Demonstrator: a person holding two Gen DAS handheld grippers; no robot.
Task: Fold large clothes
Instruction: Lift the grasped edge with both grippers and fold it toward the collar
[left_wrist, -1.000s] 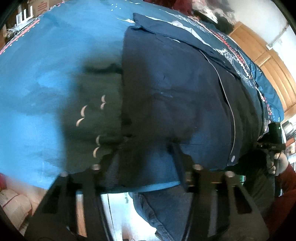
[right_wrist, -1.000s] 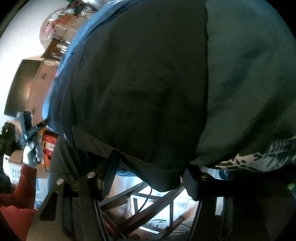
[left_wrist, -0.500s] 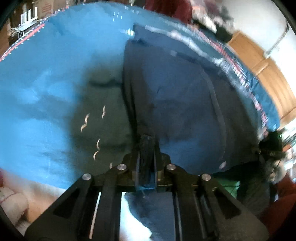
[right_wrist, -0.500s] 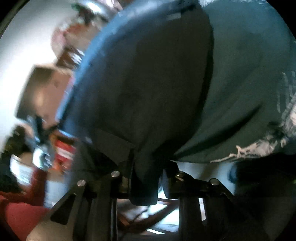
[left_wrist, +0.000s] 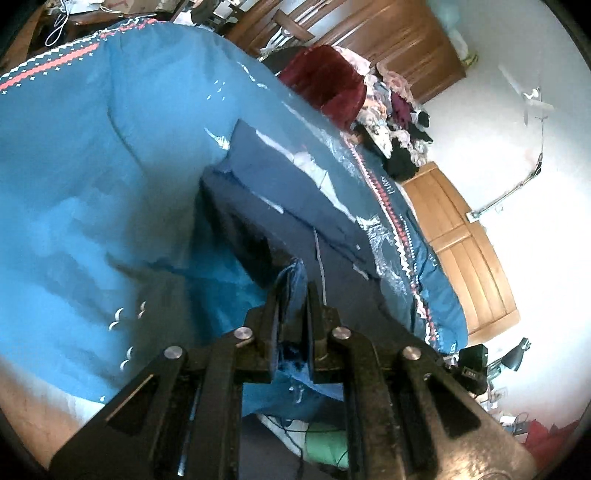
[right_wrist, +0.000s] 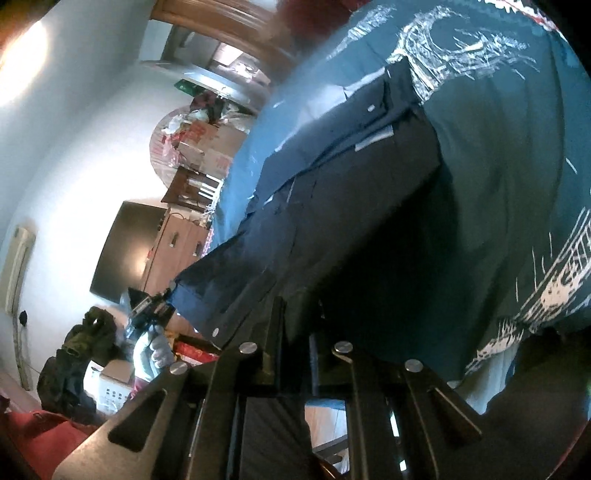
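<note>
A large dark navy shirt (left_wrist: 295, 184) with a buttoned placket lies on a blue bedspread (left_wrist: 92, 166), its near hem lifted off the bed. My left gripper (left_wrist: 291, 291) is shut on a bunched fold of that hem. In the right wrist view the same navy shirt (right_wrist: 332, 206) stretches up and away, and my right gripper (right_wrist: 299, 306) is shut on its other hem corner. The other gripper, held in a gloved hand (right_wrist: 155, 343), appears at the shirt's far corner.
A dark red cushion (left_wrist: 328, 85) and a pile of clothes (left_wrist: 399, 110) sit at the bed's far end. Wooden cupboards (left_wrist: 465, 236) stand beyond the bed. A dark screen (right_wrist: 122, 251) hangs on the wall, with boxes (right_wrist: 207, 147) near it.
Both grippers went from open around the shirt's hem to shut on it. Since then they have lifted the hem up off the bed, so more of the room shows.
</note>
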